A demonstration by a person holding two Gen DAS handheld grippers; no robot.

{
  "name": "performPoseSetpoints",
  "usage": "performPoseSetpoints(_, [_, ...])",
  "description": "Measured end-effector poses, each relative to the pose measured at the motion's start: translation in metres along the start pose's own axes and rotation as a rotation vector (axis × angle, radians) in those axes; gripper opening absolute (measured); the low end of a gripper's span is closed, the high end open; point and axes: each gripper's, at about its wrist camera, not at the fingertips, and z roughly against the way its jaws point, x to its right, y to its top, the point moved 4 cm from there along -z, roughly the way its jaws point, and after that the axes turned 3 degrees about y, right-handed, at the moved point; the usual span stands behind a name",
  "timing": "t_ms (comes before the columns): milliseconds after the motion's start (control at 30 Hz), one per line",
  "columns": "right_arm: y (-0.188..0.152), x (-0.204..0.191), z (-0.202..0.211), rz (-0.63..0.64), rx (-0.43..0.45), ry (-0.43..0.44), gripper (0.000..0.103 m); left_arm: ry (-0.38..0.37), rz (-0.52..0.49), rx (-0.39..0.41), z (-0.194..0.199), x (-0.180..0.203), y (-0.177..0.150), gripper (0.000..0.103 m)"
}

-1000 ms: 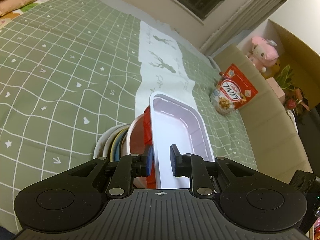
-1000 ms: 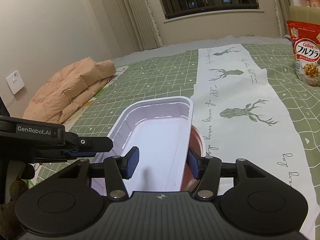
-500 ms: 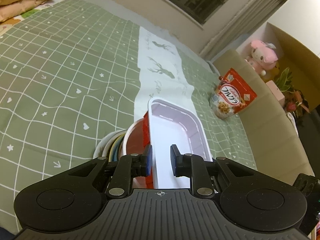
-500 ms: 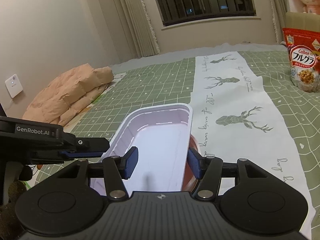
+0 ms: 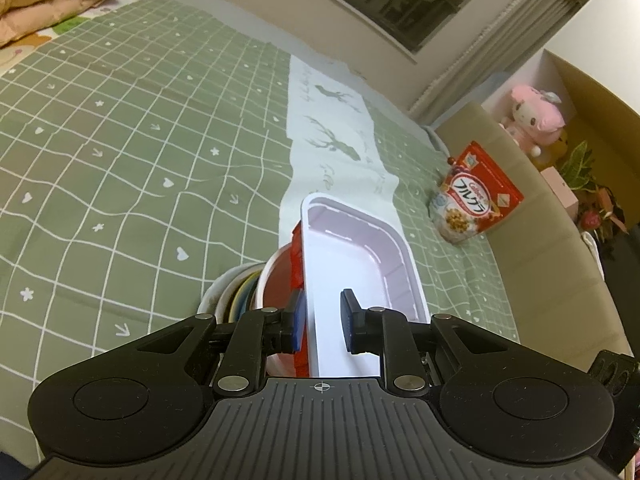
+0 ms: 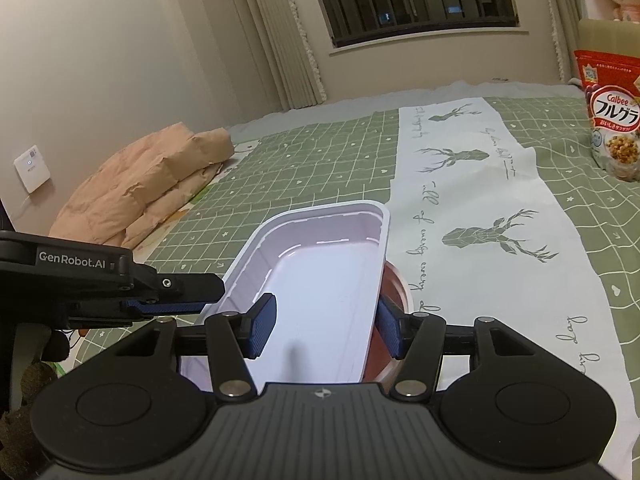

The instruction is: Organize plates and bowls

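While the left gripper and right gripper, jaws apart, straddled opposite rims of the white rectangular plastic tray, it already topped the nested red bowl and round plates on the green checked mat, stacking looking nearly complete.

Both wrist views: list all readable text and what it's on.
"GenRobot.AI": side of the left gripper, seen in the right wrist view.
"Calbee" and "フルグラ": red cereal bag.
Smaller print on the cereal bag: too small to read.
Cursive script on the white deer cloth: not legible.
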Motion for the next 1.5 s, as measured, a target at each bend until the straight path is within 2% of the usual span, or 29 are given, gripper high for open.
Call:
performPoseSetpoints(500, [-0.001,-0.001,-0.001,0.006,0.002,-0.026,0.057,0.009,-0.016,0.025,0.006,-0.002,0.0,0.022])
performPoseSetpoints(633, [0.0,-0.003,0.012,0.033,0.059,-0.077,0.061,0.059,-0.088,0.132,0.026,0.006,-0.003,0.022])
performPoseSetpoints(733, [-0.001,-0.007,0.034,0.075,0.136,-0.123,0.074,0.09,-0.15,0.233,0.044,0.015,-0.015,0.022])
performPoseSetpoints(867, [-0.014,-0.01,0.067,0.113,0.229,-0.152,0.093,0.135,-0.296,0.353,0.063,0.035,-0.055,0.022])
performPoseSetpoints(933, [-0.029,-0.01,0.079,0.131,0.244,-0.157,0.097,0.157,-0.354,0.378,0.066,0.042,-0.082,0.022])
performPoseSetpoints(1033, [-0.06,-0.005,0.091,0.148,0.223,-0.158,0.099,0.209,-0.399,0.369,0.064,0.045,-0.125,0.02])
performPoseSetpoints(1133, [-0.096,-0.001,0.099,0.169,0.151,-0.206,0.099,0.26,-0.373,0.315,0.058,0.039,-0.163,0.019])
performPoseSetpoints(1200, [-0.117,0.002,0.104,0.157,0.104,-0.228,0.099,0.264,-0.35,0.265,0.056,0.035,-0.182,0.019])
performPoseSetpoints(1333, [-0.142,0.006,0.113,0.112,0.028,-0.26,0.099,0.285,-0.344,0.184,0.056,0.038,-0.203,0.019])
performPoseSetpoints(1500, [-0.15,-0.002,0.128,0.113,0.035,-0.257,0.099,0.286,-0.4,0.208,0.07,0.057,-0.211,0.019])
